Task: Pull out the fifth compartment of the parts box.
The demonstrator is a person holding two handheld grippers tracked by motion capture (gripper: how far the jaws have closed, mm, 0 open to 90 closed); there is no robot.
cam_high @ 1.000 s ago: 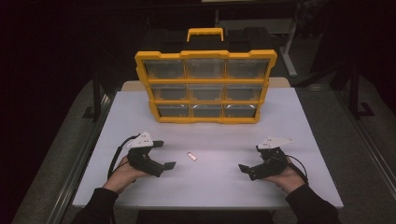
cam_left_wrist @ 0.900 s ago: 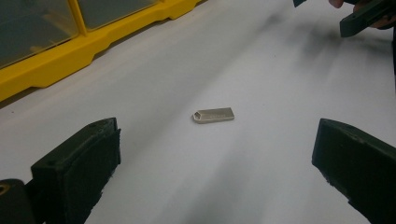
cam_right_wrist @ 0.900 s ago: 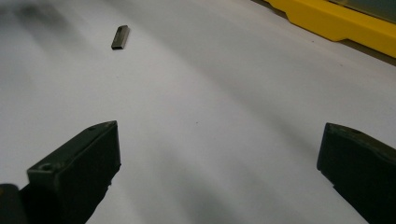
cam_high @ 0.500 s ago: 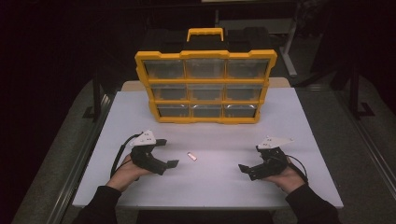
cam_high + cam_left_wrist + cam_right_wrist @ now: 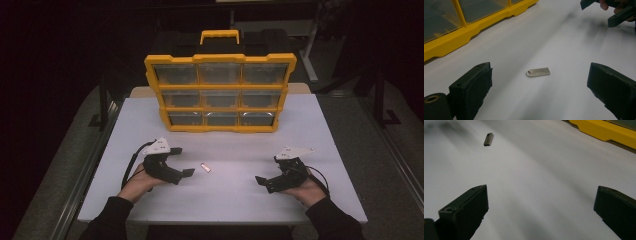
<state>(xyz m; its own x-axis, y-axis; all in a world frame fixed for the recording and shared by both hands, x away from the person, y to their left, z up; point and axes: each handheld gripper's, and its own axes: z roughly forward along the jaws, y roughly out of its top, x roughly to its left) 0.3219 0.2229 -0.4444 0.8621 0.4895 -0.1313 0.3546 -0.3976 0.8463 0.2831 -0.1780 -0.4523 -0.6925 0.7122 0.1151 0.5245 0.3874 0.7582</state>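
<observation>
Open gripper over a white worktop, small metal stick far ahead.

The right gripper (image 5: 541, 210) holds its two black fingers (image 5: 465, 206) wide apart with bare white worktop (image 5: 544, 170) between them; a small, flat, dark-looking metal USB stick (image 5: 488, 139) lies well ahead at upper left, and the yellow plastic base of an organiser case (image 5: 604, 131) crosses the upper right corner.

A white table (image 5: 310, 135) stands in a dark room. At its far side sits a yellow parts organizer (image 5: 220, 92), upright and facing the near edge, with nine clear-fronted drawers in three rows of three. A yellow carry handle (image 5: 219, 36) rises from its top middle. Its yellow base rests on the tabletop and also appears at the upper edge of both gripper views. Grey floor lies to either side of the table, and dark furniture legs stand on it beyond the right side.
</observation>
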